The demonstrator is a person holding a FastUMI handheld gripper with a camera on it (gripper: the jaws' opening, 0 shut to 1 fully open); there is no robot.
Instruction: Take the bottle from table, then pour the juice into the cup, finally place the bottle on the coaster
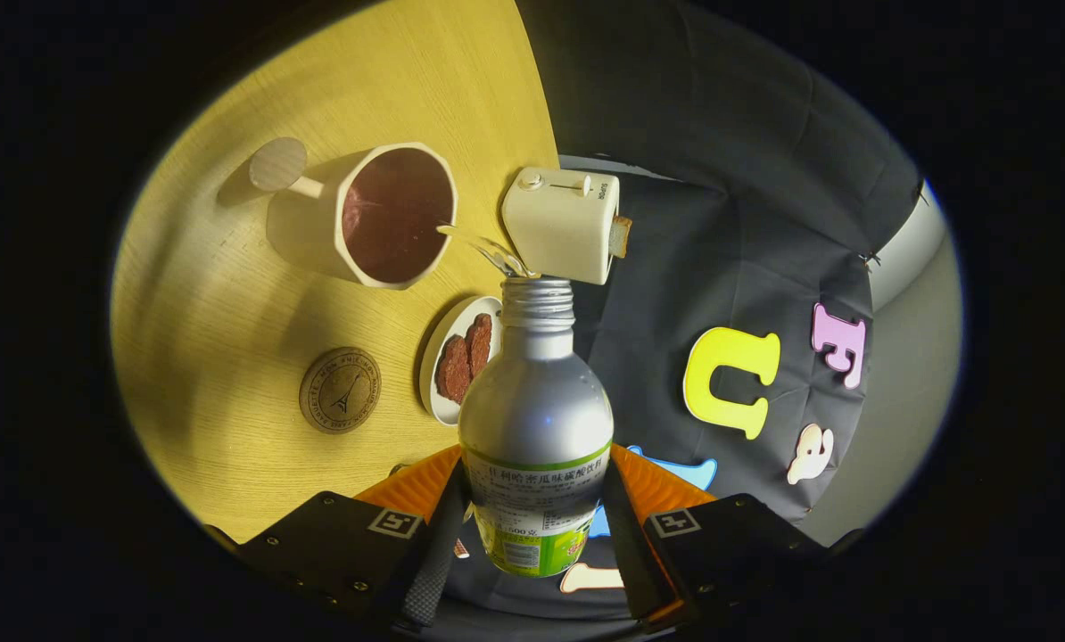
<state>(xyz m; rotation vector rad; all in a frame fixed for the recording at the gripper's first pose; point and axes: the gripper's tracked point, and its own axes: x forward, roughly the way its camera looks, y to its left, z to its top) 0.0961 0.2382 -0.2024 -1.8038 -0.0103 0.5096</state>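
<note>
The tool (532,526) is clenched on the silver bottle (535,419), one finger pressed on each side of its labelled lower body. The bottle is tipped toward the mug, its open threaded neck pointing away from the fingers, and a thin clear stream (483,248) arcs from the mouth over the rim of the white faceted mug (381,218), which already holds dark red juice. The mug stands on the round wooden desk (229,294), its handle turned away from the bottle.

The pour seems well under way, with the placing step yet to come. The round cork coaster (340,390) lies bare on the desk, nearer the fingers than the mug, beside a small white plate (443,357) carrying two brown pieces. A white toaster (564,223) sits just beyond the bottle's mouth.

The main risk is the stream itself: it crosses open air and enters close to the near rim, so any extra tilt or wobble could send juice onto the desk or the plate. The mug also looks fairly full, so pouring on may overflow it. The bottle's smooth metal could slip in the grip.
</note>
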